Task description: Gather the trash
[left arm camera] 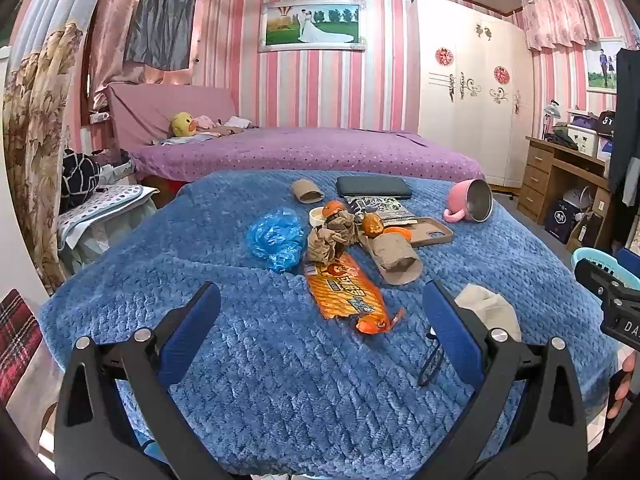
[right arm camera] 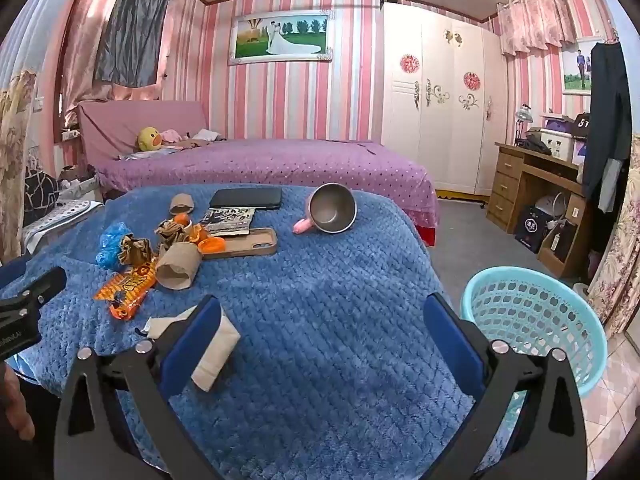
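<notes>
- Blue plush cover (left arm camera: 280, 360) on the surface is soft and ridged; thin trash can sink into the pile, so a shallow pinch may catch fabric instead.
- Left tongs (left arm camera: 320, 320): spread wide, empty, hovering short of the orange wrapper (left arm camera: 344, 292). Flat foil; risk of sliding off the pads.
- Right tongs (right arm camera: 322, 332): spread wide, empty; folded white tissue (right arm camera: 212, 356) lies just beside the left finger.
- Trash pile sits mid-surface: blue plastic bag (left arm camera: 276, 240), crumpled brown paper (left arm camera: 332, 240), cardboard tube (left arm camera: 396, 260), orange peel (left arm camera: 372, 224).
- Phone case (right arm camera: 248, 244), dark phone (right arm camera: 246, 198) and pink mug (right arm camera: 330, 210) lie touching or near the pile; a wide sweep could take non-trash.
- Teal basket (right arm camera: 532, 320) stands off the right edge; an early release probably drops trash on the floor.
</notes>
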